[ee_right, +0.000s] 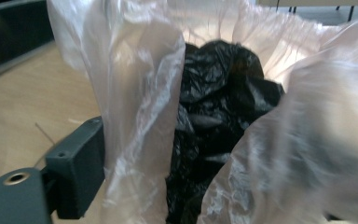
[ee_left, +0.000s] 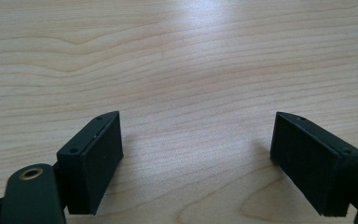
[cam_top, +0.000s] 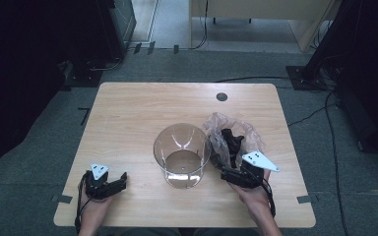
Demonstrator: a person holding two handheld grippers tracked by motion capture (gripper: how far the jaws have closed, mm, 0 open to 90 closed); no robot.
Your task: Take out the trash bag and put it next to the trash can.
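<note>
Two grippers, one clear bin, one translucent bag, one wad of black plastic inside that bag. Left gripper (cam_top: 109, 186) sits at the near left of the table (cam_top: 128, 123), well apart from everything; jaws spread wide over bare wood, nothing between them. Right gripper (cam_top: 238, 173) is at the near edge of the translucent bag (cam_top: 221, 129), just right of the clear bin (cam_top: 182, 155), which stands upright mid-table. Right gripper view adds what the high view can't: bag film (ee_right: 140, 93) draped over the left jaw, black plastic (ee_right: 219, 107) bunched in the middle. Right jaw is hidden behind film, so can't tell whether it's clamped or not.
</note>
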